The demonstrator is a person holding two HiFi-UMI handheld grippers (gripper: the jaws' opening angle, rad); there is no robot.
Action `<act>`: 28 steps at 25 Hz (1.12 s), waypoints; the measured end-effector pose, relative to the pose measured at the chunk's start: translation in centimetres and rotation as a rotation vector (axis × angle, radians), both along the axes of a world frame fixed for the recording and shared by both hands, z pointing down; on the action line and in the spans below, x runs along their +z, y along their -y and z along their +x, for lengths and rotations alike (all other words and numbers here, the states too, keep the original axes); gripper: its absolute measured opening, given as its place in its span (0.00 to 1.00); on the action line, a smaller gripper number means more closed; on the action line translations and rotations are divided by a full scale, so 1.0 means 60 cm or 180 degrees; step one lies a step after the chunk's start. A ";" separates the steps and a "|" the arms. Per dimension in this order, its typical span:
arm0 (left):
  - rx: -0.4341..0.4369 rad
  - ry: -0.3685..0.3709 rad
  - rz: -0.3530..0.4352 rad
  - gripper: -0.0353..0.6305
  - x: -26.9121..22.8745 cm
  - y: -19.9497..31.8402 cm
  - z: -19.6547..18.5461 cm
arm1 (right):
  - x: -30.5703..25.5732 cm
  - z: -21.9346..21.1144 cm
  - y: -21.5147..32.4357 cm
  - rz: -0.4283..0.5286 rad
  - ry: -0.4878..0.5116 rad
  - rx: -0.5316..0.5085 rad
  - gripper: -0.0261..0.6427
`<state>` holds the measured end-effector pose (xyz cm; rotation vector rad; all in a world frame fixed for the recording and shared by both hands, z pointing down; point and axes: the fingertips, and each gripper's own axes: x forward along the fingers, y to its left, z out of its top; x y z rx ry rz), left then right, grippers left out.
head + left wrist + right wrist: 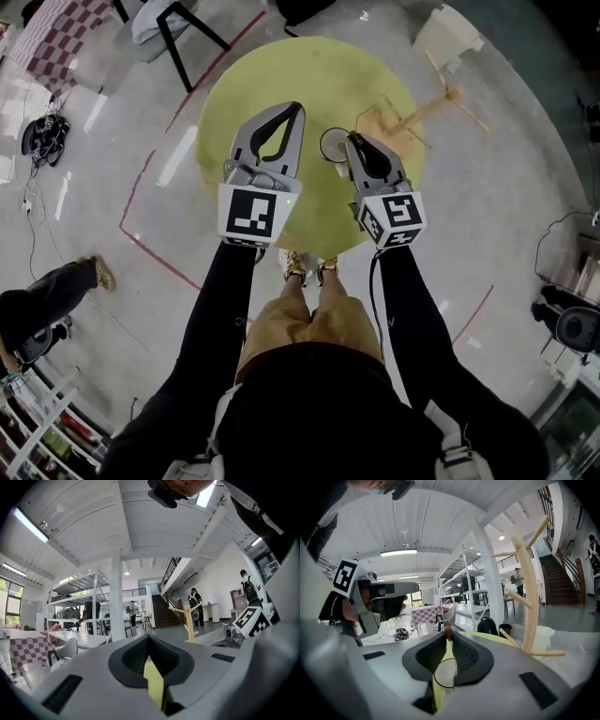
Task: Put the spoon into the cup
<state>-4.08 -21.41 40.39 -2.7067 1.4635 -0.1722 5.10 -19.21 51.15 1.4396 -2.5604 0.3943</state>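
In the head view a round yellow-green table (309, 75) carries a clear cup (333, 145), seen from above as a ring. My right gripper (349, 141) hovers right beside and over it. The right gripper view shows that gripper (448, 635) shut on a thin spoon (448, 631). The spoon's brown end pokes up between the fingertips, and its fine shaft hangs down toward the cup's rim (444, 674) below. My left gripper (298, 108) is over the table left of the cup. It is also shut (148, 637), with only the yellow tabletop showing through the slit.
A wooden mug tree (422, 112) (527, 597) stands on the table's right side, close to the right gripper. A black chair (183, 28), a checkered table (56, 37) and a white bin (450, 33) stand on the floor around. A person's leg (47, 300) is at the left.
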 end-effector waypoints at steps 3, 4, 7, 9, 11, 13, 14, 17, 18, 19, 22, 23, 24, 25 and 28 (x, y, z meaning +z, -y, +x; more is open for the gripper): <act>0.0013 -0.0064 -0.0027 0.08 0.009 -0.001 0.004 | 0.016 0.000 -0.001 -0.0040 -0.0041 -0.0058 0.12; 0.0014 -0.0070 -0.0039 0.08 0.012 -0.002 0.006 | 0.021 0.001 -0.001 -0.0052 -0.0054 -0.0066 0.12; 0.0014 -0.0082 -0.0073 0.08 0.021 -0.006 0.011 | 0.034 0.006 -0.004 -0.0097 -0.0077 -0.0056 0.12; 0.0025 -0.0082 -0.0071 0.08 0.025 -0.008 0.015 | 0.042 0.008 -0.005 -0.0126 -0.0097 -0.0052 0.12; 0.0028 -0.0085 -0.0089 0.08 0.032 -0.010 0.018 | 0.048 0.007 -0.009 -0.0167 -0.0102 -0.0050 0.12; 0.0028 -0.0090 -0.0119 0.08 0.038 -0.013 0.020 | 0.052 0.006 -0.013 -0.0204 -0.0101 -0.0051 0.12; 0.0031 -0.0095 -0.0131 0.08 0.040 -0.014 0.021 | 0.054 0.007 -0.015 -0.0214 -0.0104 -0.0051 0.12; 0.0042 -0.0104 -0.0158 0.08 0.046 -0.018 0.025 | 0.066 0.015 -0.022 -0.0237 -0.0137 -0.0038 0.12; 0.0044 -0.0105 -0.0169 0.08 0.049 -0.019 0.026 | 0.069 0.018 -0.024 -0.0249 -0.0147 -0.0028 0.12; 0.0045 -0.0106 -0.0182 0.08 0.052 -0.020 0.027 | 0.073 0.021 -0.026 -0.0264 -0.0155 -0.0014 0.12; 0.0056 -0.0098 -0.0218 0.08 0.061 -0.022 0.030 | 0.086 0.027 -0.030 -0.0331 -0.0174 0.0012 0.12; 0.0061 -0.0091 -0.0226 0.08 0.064 -0.023 0.032 | 0.091 0.027 -0.031 -0.0353 -0.0186 0.0014 0.12; 0.0067 -0.0084 -0.0234 0.08 0.067 -0.024 0.033 | 0.095 0.028 -0.033 -0.0373 -0.0200 0.0015 0.12; 0.0071 -0.0080 -0.0243 0.08 0.069 -0.025 0.034 | 0.100 0.028 -0.034 -0.0393 -0.0214 0.0017 0.12; 0.0076 -0.0076 -0.0274 0.08 0.078 -0.028 0.038 | 0.111 0.031 -0.038 -0.0449 -0.0256 0.0038 0.12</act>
